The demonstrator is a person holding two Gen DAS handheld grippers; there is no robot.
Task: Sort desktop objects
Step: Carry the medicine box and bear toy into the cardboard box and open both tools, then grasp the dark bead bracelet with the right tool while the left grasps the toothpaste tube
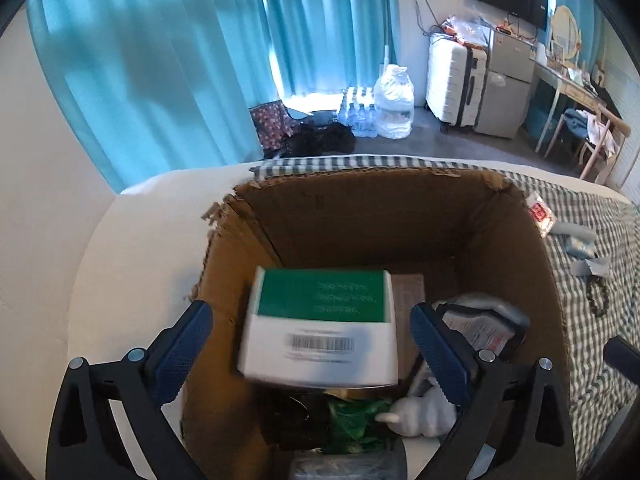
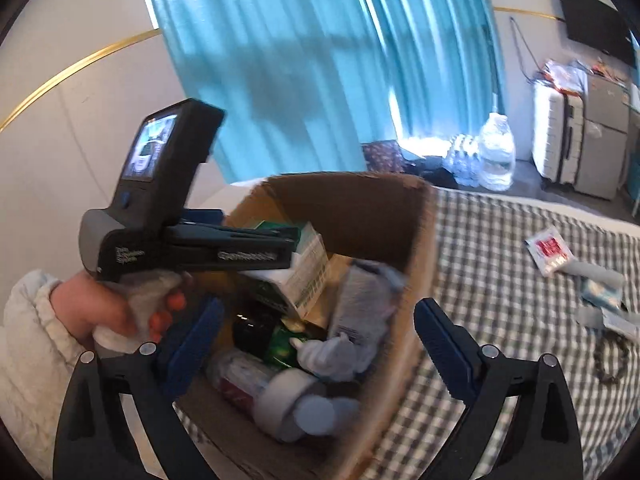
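An open cardboard box (image 1: 460,216) stands on the checked cloth and holds several sorted items. A green and white carton (image 1: 320,324) with a barcode is between and beyond the fingers of my left gripper (image 1: 314,354), which is open above the box; the carton is blurred and not gripped. In the right wrist view the left gripper (image 2: 296,244) reaches over the box (image 2: 416,264) beside the carton (image 2: 304,280). My right gripper (image 2: 316,352) is open and empty, over the box's near right edge.
On the checked cloth (image 2: 500,280) right of the box lie a red and white sachet (image 2: 550,252), grey and blue packets (image 2: 600,296) and a dark bead bracelet (image 2: 610,356). The box also holds a white figurine (image 1: 424,412), a green packet (image 1: 352,424) and a grey roll (image 2: 292,404).
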